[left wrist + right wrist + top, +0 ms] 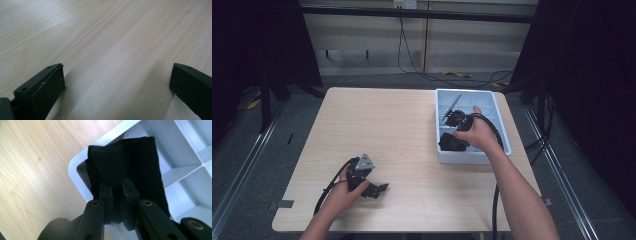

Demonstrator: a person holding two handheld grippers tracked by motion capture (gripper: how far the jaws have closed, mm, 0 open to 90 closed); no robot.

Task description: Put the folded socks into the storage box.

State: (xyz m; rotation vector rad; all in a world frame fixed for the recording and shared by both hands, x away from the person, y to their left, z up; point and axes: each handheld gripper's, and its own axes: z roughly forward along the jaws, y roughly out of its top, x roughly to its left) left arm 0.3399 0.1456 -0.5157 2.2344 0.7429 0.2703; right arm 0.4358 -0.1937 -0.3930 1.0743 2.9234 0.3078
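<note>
Wooden and pale, the table (402, 145) stands in a dim room with dark frames at both sides and cables on the floor behind it. On its right part sits a light blue tray (498, 125) split into small boxes by thin walls.

The right tool (117, 192) is down in the near left corner of the tray. Its two black jaws are squeezed close together, and a soft black cloth (130, 162) is pinched between them. The cloth looks folded, a bit like a sock. It drapes over the corner of the tray, partly inside the corner box and partly up on the rim. From the high view you can see the right hand (477, 134) over the tray with the dark cloth (452, 142) under it.

The left tool (371, 187) rests low on the near left part of the table, well apart from the tray. Its jaws are spread wide with nothing between them, just bare wood.

I think the step in hand is getting the cloth into or out of that corner box; I cannot tell which from these pictures. If it is going in, the next move needs the cloth pushed down so no part hangs on the rim, and then the jaws let go. If it is coming out, the tool must lift straight up so the cloth does not catch on the tray walls. The tray is light and might slide, so the left tool could help by holding it.
</note>
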